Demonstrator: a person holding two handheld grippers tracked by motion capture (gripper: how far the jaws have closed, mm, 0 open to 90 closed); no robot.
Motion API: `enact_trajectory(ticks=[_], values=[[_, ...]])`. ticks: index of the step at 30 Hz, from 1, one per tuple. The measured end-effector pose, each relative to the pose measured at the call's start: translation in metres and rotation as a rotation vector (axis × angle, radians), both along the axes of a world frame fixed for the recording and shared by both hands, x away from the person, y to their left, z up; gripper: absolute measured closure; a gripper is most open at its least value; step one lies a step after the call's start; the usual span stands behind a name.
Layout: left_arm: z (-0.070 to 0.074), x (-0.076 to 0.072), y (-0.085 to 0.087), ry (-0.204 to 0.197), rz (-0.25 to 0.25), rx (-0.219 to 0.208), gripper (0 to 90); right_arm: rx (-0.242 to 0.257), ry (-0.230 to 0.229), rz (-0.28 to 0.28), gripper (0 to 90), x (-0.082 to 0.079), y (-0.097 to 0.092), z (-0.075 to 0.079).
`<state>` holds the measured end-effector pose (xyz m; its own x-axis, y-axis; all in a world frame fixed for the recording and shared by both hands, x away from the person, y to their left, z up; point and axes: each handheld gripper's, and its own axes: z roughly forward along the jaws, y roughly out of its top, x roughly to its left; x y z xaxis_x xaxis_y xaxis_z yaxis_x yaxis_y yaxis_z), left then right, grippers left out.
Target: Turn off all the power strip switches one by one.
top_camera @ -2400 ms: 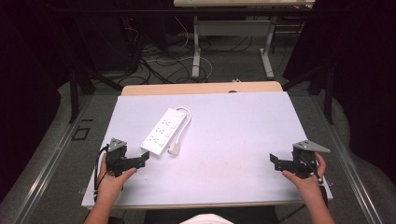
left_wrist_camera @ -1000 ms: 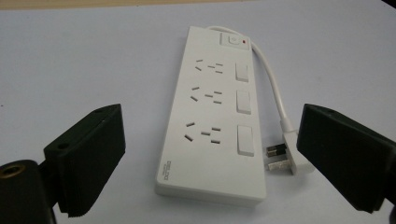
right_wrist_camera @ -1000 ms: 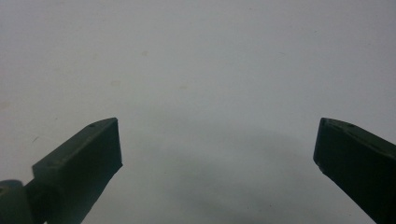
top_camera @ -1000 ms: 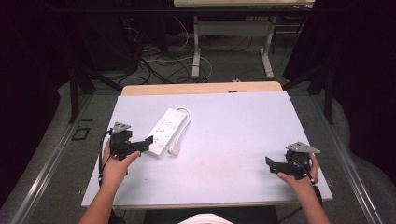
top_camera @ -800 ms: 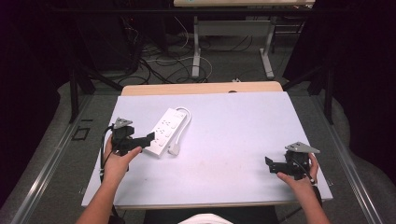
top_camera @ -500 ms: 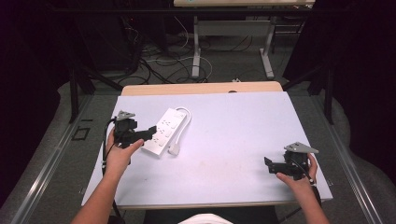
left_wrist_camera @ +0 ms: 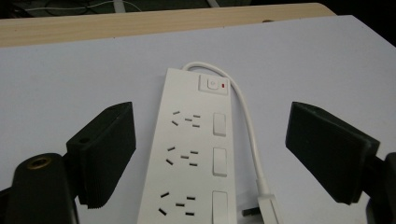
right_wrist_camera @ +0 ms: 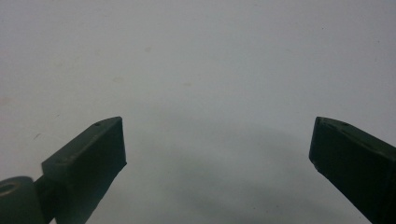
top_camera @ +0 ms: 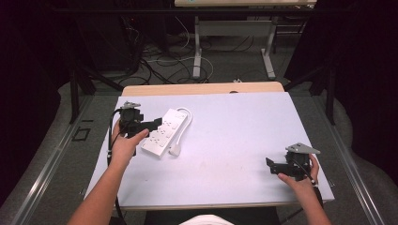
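- The desk [top_camera: 225, 136] is covered by a pale sheet, and the white power strip [top_camera: 164, 132] lies diagonally on its left half, switch end toward the far edge.
- The strip's cord [left_wrist_camera: 247, 123] loops off the switch end and runs along 1 long side back to the plug [top_camera: 174, 151], which lies just beside the near end.
- The left tool [top_camera: 149, 125] hovers at the strip's left side. In the left gripper view its jaws stand wide, 1 on each side of the body, pads clear of it; they have just been closing a little and hold nothing.
- The right tool [top_camera: 271, 165] rests near the desk's right front corner, well apart from the strip, jaws spread and nothing between them.
- Judged step: closing on the strip. A good grip would likely centre both pads on the long sides and keep the cord outside the right jaw, or the grip could slip.
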<state>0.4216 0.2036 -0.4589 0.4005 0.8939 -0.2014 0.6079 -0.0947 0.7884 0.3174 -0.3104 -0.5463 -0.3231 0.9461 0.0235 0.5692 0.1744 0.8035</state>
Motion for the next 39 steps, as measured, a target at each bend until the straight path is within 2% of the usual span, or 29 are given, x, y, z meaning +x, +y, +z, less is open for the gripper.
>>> enact_trajectory(ticks=[12,18,21,24,33,39], values=[[0.005,0.019,-0.012,-0.003,-0.011,0.001,17.6,-0.006,-0.009,-0.005,3.4,0.001,0.0,-0.002],[0.008,0.028,-0.023,0.016,-0.035,0.034,18.6,-0.003,0.001,0.002,3.5,0.001,0.0,-0.002],[0.01,0.032,-0.028,0.012,-0.041,0.043,18.9,-0.004,-0.001,0.003,3.6,0.001,0.0,-0.001],[0.011,0.038,-0.032,0.009,-0.048,0.085,22.9,-0.009,0.002,0.006,3.7,0.002,0.0,-0.002],[0.012,0.056,-0.044,0.03,-0.05,0.075,27.8,-0.01,0.007,0.006,3.9,0.002,0.0,-0.002],[0.014,0.066,-0.049,0.039,-0.042,0.09,31.6,-0.014,0.006,0.006,3.9,0.002,-0.001,-0.002]])
